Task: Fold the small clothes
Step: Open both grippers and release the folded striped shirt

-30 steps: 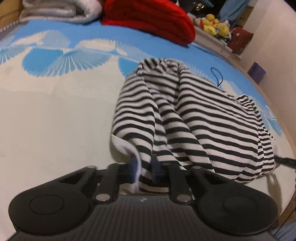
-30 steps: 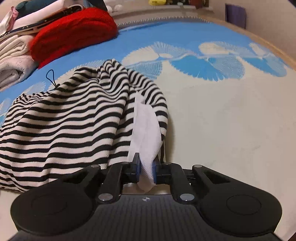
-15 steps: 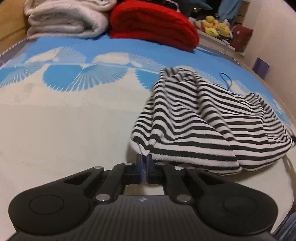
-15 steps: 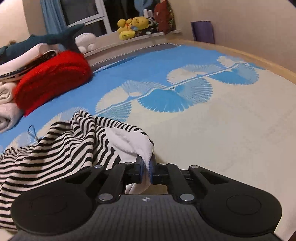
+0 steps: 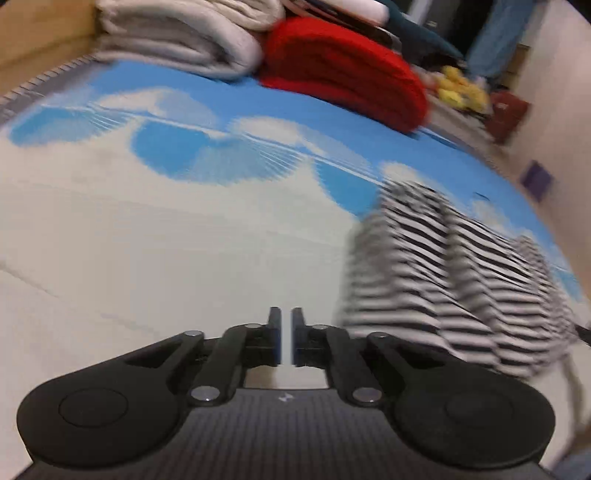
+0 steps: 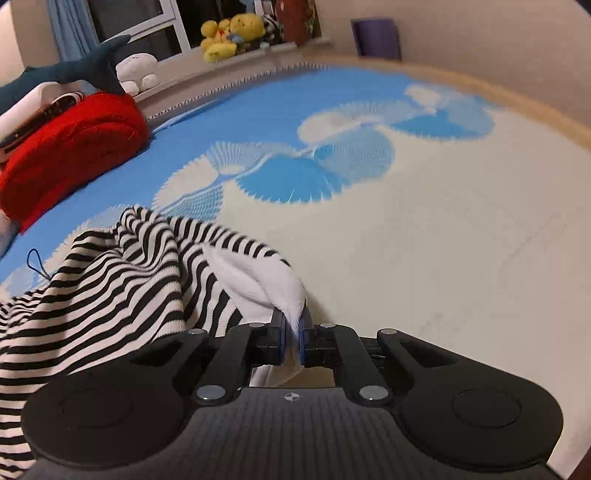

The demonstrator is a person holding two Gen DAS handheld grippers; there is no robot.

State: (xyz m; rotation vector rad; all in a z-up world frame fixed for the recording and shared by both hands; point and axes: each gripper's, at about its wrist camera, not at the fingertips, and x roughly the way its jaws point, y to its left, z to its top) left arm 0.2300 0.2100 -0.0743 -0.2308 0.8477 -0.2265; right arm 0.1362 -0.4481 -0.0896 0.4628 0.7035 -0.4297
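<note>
Left gripper (image 5: pixel 286 334) just opened a slit — nothing between the jaws, striped garment (image 5: pixel 450 280) off to its right on the blue-and-cream bedspread (image 5: pixel 147 240). Right gripper (image 6: pixel 293 332) clamped on the white inner hem. Garment bunched, unfolded — folding barely begun.

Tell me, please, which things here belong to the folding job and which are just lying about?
In the job:
- striped garment, one white edge pinched in the right gripper
- left gripper, nothing between its jaws, which have just been opening

Lying about:
- red folded knit
- grey folded blanket
- yellow plush toys
- patterned bedspread
</note>
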